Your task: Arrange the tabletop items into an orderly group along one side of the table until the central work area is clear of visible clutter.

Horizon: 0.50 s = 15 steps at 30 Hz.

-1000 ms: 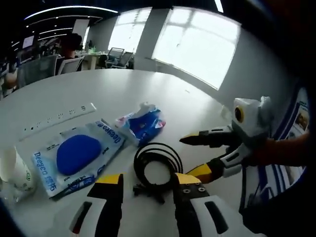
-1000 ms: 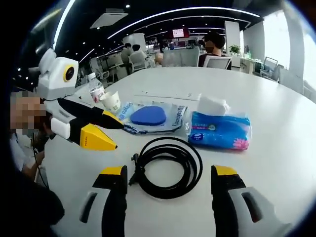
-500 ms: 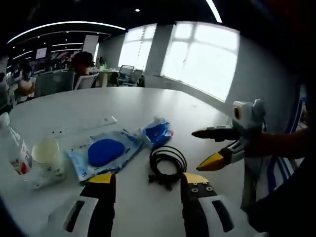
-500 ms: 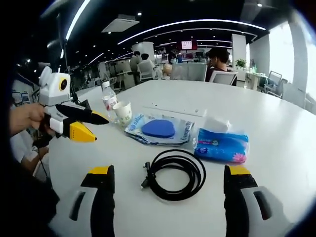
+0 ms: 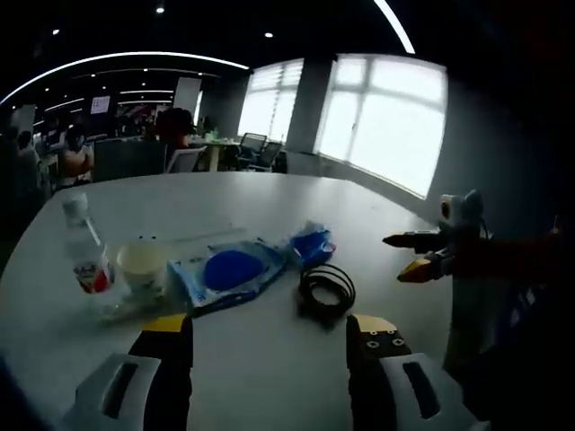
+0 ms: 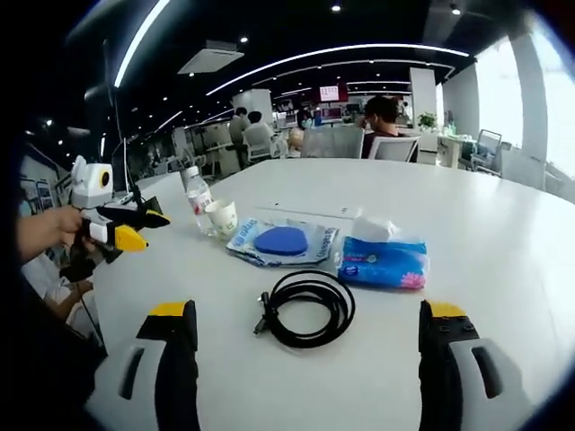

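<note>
Retreat of both grippers from the items is the change: left gripper (image 5: 268, 330) and right gripper (image 6: 305, 321) hang jaws apart, empty. Coiled cable (image 6: 305, 307), tissue pack (image 6: 384, 261), blue pouch (image 6: 280, 241), cup (image 6: 221, 216) and bottle (image 6: 194, 193) sit mid-frame on the table (image 6: 503, 269), suggesting arrangement is complete.

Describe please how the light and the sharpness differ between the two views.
Left gripper view: dim, facing bright blown-out windows, so the table and coiled cable look dark and soft. Right gripper view: brighter, ceiling strip lights glare, cable and tissue pack sharper; edges bend from fisheye.

no readable text, print on blue tissue pack (image 6: 384, 262) and bottle label (image 5: 89, 276) too blurred
</note>
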Tool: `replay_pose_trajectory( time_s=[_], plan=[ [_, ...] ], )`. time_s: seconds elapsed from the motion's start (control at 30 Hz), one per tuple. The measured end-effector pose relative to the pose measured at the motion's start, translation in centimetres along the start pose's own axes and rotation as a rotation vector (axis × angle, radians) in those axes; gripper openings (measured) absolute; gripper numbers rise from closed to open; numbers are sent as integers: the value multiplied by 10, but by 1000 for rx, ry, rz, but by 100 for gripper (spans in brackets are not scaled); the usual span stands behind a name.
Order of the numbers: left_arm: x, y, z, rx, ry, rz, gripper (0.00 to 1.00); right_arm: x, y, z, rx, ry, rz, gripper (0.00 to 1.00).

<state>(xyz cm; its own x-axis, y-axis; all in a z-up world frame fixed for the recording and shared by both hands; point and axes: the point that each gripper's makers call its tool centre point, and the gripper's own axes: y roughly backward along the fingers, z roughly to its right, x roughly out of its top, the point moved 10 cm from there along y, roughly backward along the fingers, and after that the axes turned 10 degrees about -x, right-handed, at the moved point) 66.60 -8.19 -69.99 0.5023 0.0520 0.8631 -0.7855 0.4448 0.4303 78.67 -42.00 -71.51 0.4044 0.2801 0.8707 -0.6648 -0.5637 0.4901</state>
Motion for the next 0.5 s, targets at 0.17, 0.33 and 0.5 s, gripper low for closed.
replay_pose_trajectory(
  time_s=[0.17,0.33,0.5],
  plan=[
    [0,19,-1,11,13,13,75,2,8,-4,7,5,4,99],
    [-5,38,0,38,20,27,79,6,13,-5,12,1,10,99],
    [-8,53,7,59,25,41,86,9,16,-9,18,-8,17,99]
  ],
)
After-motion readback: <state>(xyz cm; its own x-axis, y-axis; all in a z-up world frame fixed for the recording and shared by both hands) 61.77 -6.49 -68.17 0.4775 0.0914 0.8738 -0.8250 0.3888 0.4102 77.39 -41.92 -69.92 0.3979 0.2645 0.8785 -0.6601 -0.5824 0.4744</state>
